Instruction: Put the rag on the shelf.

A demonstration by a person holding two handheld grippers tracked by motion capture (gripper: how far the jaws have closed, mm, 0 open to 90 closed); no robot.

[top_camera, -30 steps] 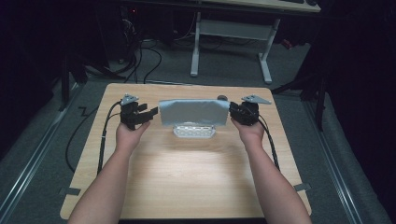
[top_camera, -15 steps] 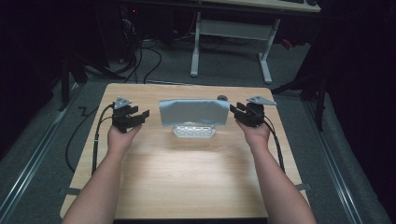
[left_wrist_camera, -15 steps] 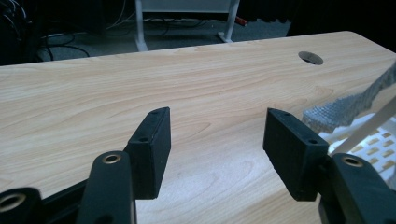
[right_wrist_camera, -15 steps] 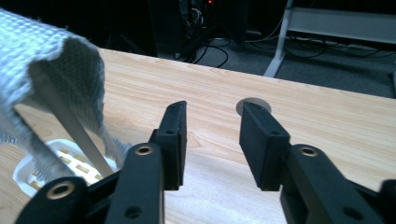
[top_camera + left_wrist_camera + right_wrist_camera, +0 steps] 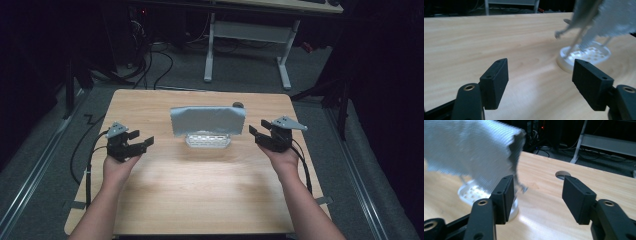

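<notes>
Grey cloth [image 5: 207,120] draped over white rack [image 5: 208,141], both claws apart, empty

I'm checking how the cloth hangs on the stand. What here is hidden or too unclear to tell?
- High view: the grey cloth covers the stand's upper part; what carries it is hidden. The white base shows below.
- Left gripper view: the cloth is blurred and cut off by the top edge.
- Right gripper view: the cloth and the left jaw hide much of the base.
- High view: the small dark thing behind the cloth is too small to identify.
</notes>
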